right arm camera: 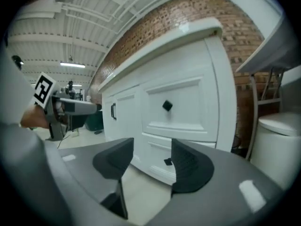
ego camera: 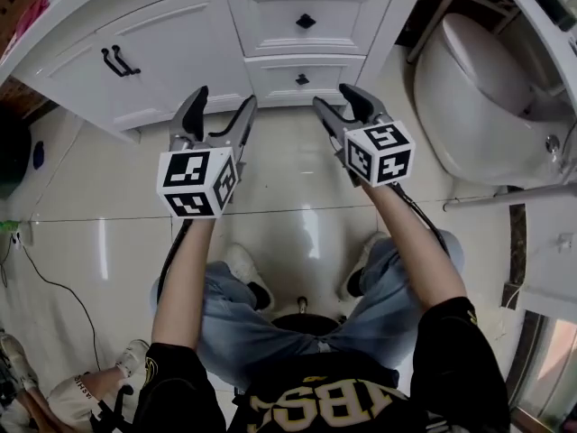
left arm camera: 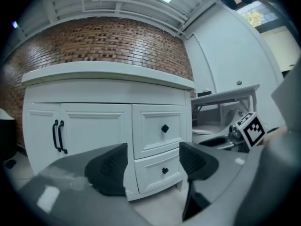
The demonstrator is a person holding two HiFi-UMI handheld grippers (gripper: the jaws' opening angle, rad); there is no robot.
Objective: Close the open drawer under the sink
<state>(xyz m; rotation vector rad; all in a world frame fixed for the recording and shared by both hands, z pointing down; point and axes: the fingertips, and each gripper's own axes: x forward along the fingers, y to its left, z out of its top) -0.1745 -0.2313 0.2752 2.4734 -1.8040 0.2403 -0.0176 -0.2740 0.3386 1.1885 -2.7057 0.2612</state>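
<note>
The white vanity (ego camera: 189, 39) under the sink has two drawers with black knobs, an upper drawer (ego camera: 306, 12) and a lower drawer (ego camera: 302, 72). Both fronts sit flush with the cabinet face. My left gripper (ego camera: 225, 99) hangs in the air in front of the cabinet, open and empty; in its own view the lower drawer (left arm camera: 160, 171) shows between the jaws. My right gripper (ego camera: 332, 97) is beside it, a little nearer the drawers, open with nothing between its pads (right arm camera: 188, 166). The right gripper view shows the upper drawer (right arm camera: 174, 107) ahead, apart from the jaws.
Double cabinet doors with black handles (ego camera: 117, 61) are left of the drawers. A white toilet (ego camera: 487, 97) stands at the right, with a metal frame beside it. Glossy floor tiles (ego camera: 288, 179) lie below the grippers. A cable (ego camera: 54, 287) and another person's shoe (ego camera: 135, 357) are at the lower left.
</note>
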